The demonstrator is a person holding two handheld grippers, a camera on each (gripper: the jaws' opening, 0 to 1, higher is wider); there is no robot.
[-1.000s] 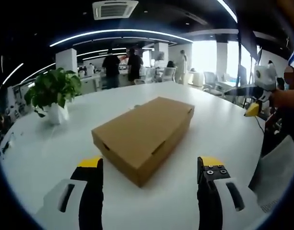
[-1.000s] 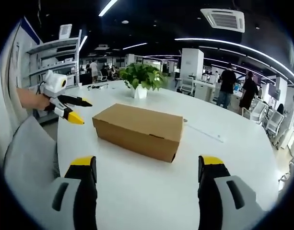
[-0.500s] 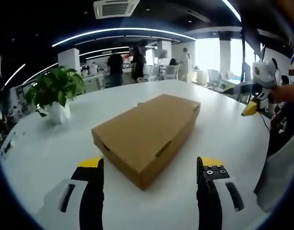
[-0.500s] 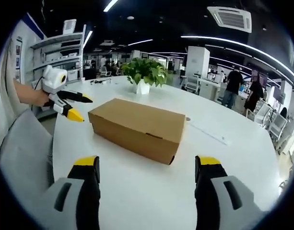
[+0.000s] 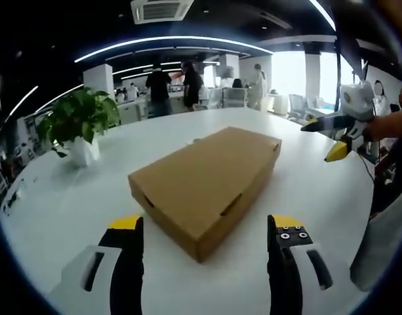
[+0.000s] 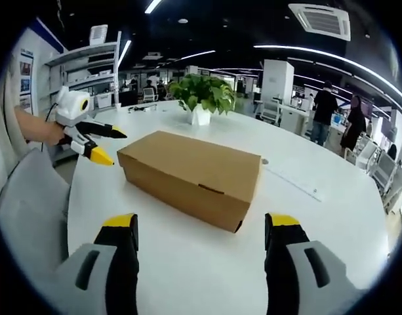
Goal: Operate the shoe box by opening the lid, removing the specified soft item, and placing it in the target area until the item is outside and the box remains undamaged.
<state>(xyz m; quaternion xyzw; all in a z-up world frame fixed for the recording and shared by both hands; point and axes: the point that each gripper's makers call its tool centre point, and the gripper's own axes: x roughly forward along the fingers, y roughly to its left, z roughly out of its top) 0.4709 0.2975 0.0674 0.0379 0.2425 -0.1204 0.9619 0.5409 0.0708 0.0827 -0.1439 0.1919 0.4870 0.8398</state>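
Resting closed at frame centre on the white tabletop (image 5: 56, 203): shoe box (image 5: 204, 177); left gripper (image 5: 204, 230) and right gripper (image 6: 201, 226) fingers wide, holding nothing.

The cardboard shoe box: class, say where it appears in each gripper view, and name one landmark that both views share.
Left gripper view: the shoe box lies centre, lid closed, running up to the right.
Right gripper view: the shoe box lies centre, slightly left.
Shared landmark: the potted plant on the white table.
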